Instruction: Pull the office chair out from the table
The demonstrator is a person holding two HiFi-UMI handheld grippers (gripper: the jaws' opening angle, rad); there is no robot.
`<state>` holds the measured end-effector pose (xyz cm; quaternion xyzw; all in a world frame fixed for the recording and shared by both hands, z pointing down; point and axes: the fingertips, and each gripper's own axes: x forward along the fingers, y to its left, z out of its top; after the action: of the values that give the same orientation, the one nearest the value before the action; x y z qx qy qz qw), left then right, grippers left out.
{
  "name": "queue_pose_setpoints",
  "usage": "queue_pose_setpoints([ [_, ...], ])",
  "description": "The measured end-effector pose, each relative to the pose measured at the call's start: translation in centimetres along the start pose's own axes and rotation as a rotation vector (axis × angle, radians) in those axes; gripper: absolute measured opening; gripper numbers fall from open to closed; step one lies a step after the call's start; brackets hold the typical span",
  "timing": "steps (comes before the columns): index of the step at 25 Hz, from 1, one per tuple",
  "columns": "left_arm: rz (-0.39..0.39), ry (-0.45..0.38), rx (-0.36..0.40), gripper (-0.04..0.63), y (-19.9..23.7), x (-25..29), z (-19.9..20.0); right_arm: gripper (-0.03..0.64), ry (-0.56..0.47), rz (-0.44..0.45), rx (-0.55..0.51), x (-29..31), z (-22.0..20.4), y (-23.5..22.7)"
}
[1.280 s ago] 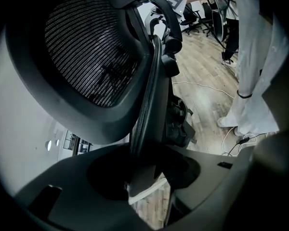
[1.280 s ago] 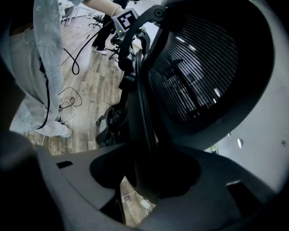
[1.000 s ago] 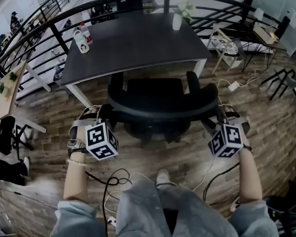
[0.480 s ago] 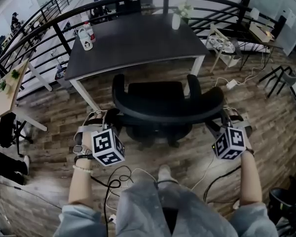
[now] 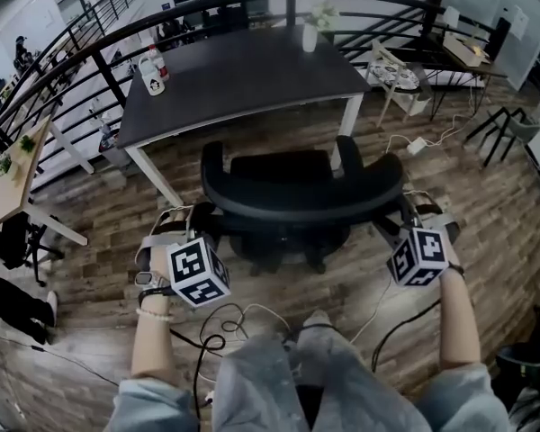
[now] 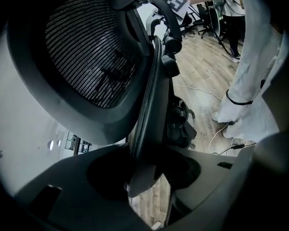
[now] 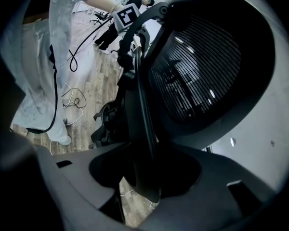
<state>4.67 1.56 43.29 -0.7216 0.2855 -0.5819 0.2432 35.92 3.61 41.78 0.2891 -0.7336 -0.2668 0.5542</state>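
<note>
Status: the office chair point(image 5: 301, 192) stands just clear of the table point(image 5: 243, 75), backrest toward the person. The left gripper point(image 5: 191, 225) and right gripper point(image 5: 407, 216) are each clamped on a side edge of the backrest frame (both gripper views show the rim pinched between the jaws).

Rec.: pull straight back w/ even force on both sides, low and steady, so the chair rolls and doesn't swivel.

The floor point(image 5: 81, 214) is wood plank. Loose cables point(image 5: 238, 318) lie by the person's feet, a likely snag for the wheels. A railing point(image 5: 90, 48) runs behind the table, and bottles point(image 5: 151, 70) and a vase point(image 5: 310, 34) stand on top.
</note>
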Motion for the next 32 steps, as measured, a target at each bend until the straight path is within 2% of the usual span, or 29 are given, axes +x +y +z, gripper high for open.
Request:
queue_pose_setpoints([
  [15,0.016,0.047,-0.073,0.204,-1.9,-0.8,2.0,0.184,-0.049,0.036,-0.057,0.1,-2.1,-0.5],
  [21,0.029,0.061,-0.079,0.202,-2.1,-1.0,3.0,0.183,-0.067,0.049,-0.085,0.3,-3.0,-1.2],
  [32,0.048,0.047,-0.125,0.209,-1.8,-1.3,3.7,0.192,-0.064,0.029,-0.063,0.2,-3.4,-1.9],
])
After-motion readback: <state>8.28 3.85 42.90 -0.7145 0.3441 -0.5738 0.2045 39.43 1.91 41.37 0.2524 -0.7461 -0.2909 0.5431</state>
